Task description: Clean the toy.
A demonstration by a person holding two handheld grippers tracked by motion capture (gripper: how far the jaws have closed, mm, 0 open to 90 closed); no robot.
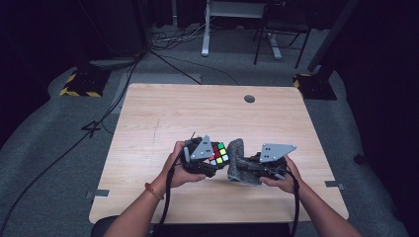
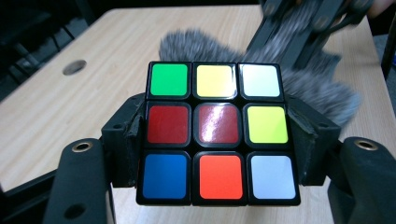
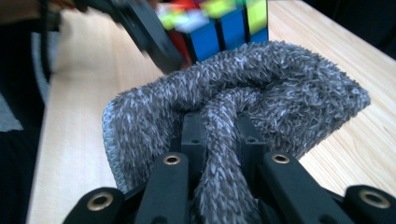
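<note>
The Rubik's cube point(image 2: 218, 133), clamped in the left gripper point(image 1: 203, 159) above the table point(image 1: 148, 113), wants steady holding while the right gripper point(image 1: 262, 165), pinching the grey cloth point(image 3: 243, 102), wipes each face firmly.

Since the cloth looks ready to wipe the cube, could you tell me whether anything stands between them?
Nothing visible does. The grey cloth, pinched in the right gripper, sits right beside the puzzle cube clamped in the left gripper, with no other object between them.

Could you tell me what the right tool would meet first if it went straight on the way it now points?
Probably the puzzle cube in the left tool: it sits just beyond the grey cloth the right tool pinches, though depth is unclear.
</note>
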